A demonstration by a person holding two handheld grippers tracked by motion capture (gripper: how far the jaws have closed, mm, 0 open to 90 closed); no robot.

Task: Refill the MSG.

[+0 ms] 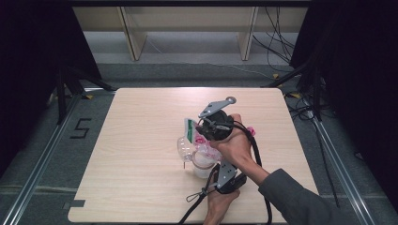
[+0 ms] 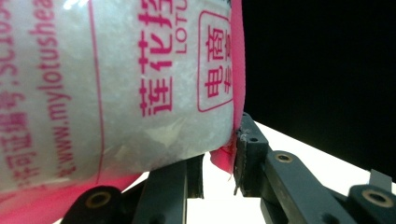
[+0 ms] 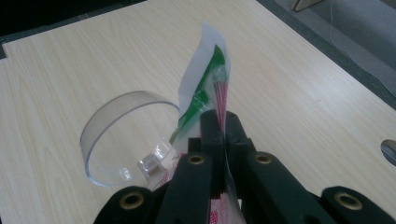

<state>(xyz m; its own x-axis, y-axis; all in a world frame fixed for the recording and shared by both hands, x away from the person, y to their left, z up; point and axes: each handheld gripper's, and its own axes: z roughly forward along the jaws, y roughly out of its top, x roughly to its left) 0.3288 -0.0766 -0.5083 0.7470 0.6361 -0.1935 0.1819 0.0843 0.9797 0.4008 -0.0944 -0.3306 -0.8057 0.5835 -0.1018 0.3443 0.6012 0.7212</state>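
Observation:
A clear bag of white granules [image 1: 204, 159] with pink print hangs over the middle of the wooden table [image 1: 141, 140]. My right gripper [image 1: 196, 132] is shut on the bag's top flap [image 3: 205, 88], which is white, green and pink, with the jaws [image 3: 223, 123] pressed together. My left gripper [image 1: 212, 168] comes in from the near side, and its jaws [image 2: 219, 163] pinch the bag's pink lower corner [image 2: 224, 156]. The bag's printed body [image 2: 116, 84] looms large in the left gripper view. A clear plastic cup [image 1: 184, 147] sits just left of the bag, with its rim [image 3: 116, 140] open below the flap.
A small pink piece [image 1: 252, 130] lies on the table right of the hand. Bare tabletop surrounds the group. Beyond the far edge stand wooden shelf legs [image 1: 133, 42], with loose cables [image 1: 277, 51] on the floor.

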